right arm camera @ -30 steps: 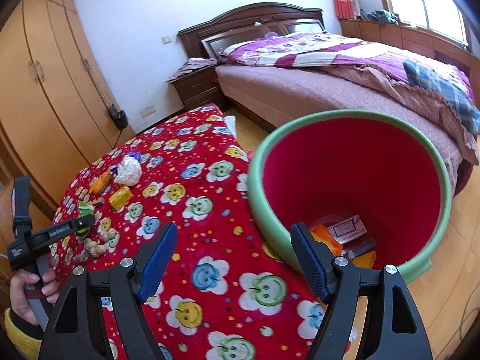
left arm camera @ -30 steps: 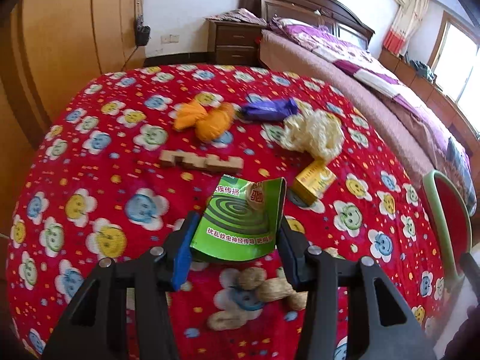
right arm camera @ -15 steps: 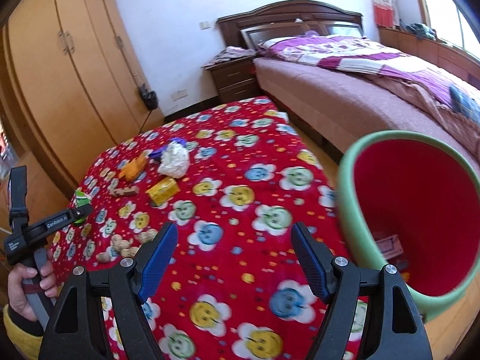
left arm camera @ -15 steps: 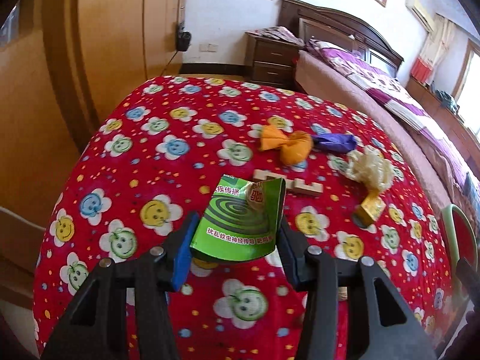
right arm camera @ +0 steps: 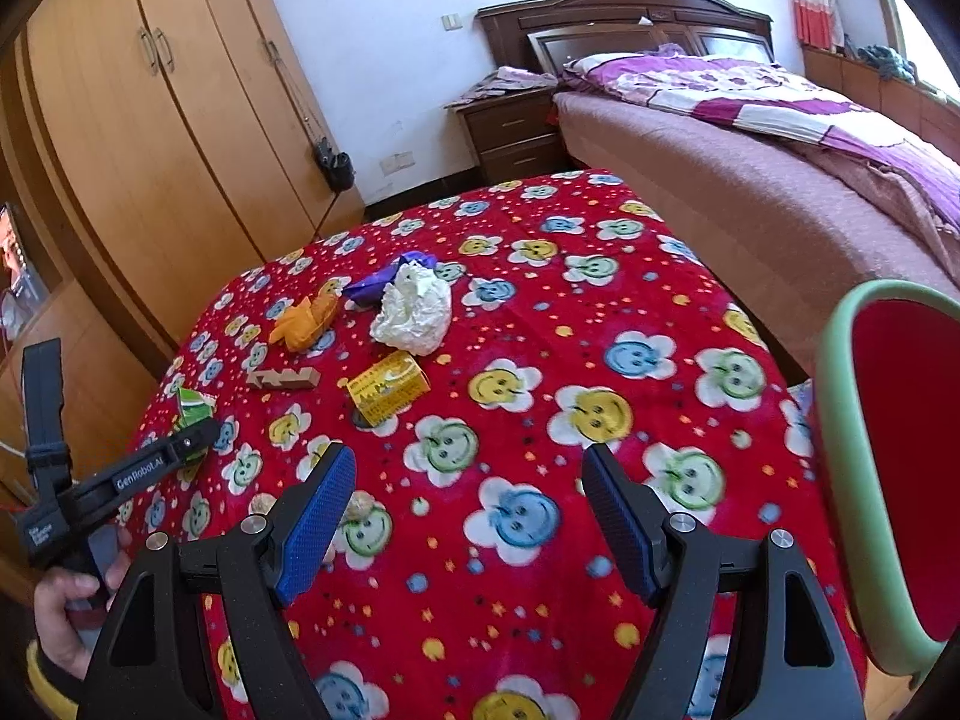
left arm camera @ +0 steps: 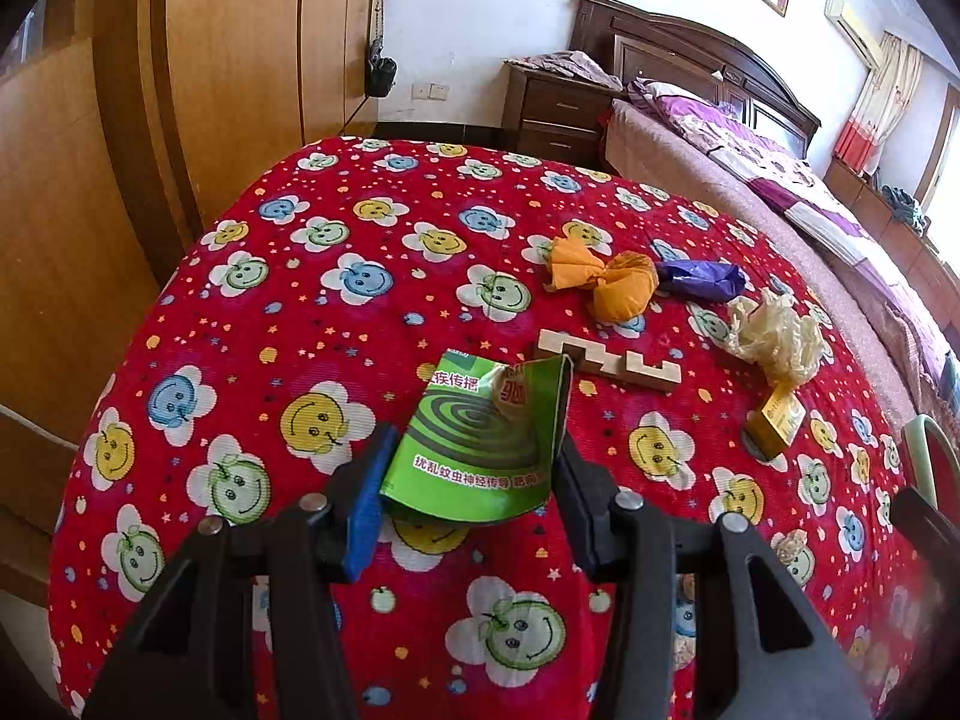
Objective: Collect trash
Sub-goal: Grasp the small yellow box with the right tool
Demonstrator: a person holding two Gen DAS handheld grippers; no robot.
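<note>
Left gripper (left arm camera: 471, 483) pinches a green mosquito-coil packet (left arm camera: 480, 438) by its two side edges, both pads pressed against the card. It holds the packet clear above the red flowered desk (left arm camera: 336, 324), probably so it can be carried across to the bin (right arm camera: 888, 468), whose green rim and red inside show at 3 o'clock in the right wrist view. The packet's long axis seems to run away from the gripper toward 12 o'clock, printed face up, with its torn top flap curling at the far end; the fisheye bend makes the exact tilt hard to judge.

The right gripper (right arm camera: 465, 522) is spread wide with nothing between its blue pads, hovering over the desk's near half. It is likely kept empty to take the next piece. The nearest candidate is the yellow box (right arm camera: 389, 387) at 11 o'clock from it. Beyond that lie a white crumpled wad (right arm camera: 414, 309), a wooden block (right arm camera: 282, 378), an orange wrapper (right arm camera: 306, 318) and a purple wrapper (right arm camera: 378, 285), all loose on the cloth, far side toward the bed (right arm camera: 750, 138).
</note>
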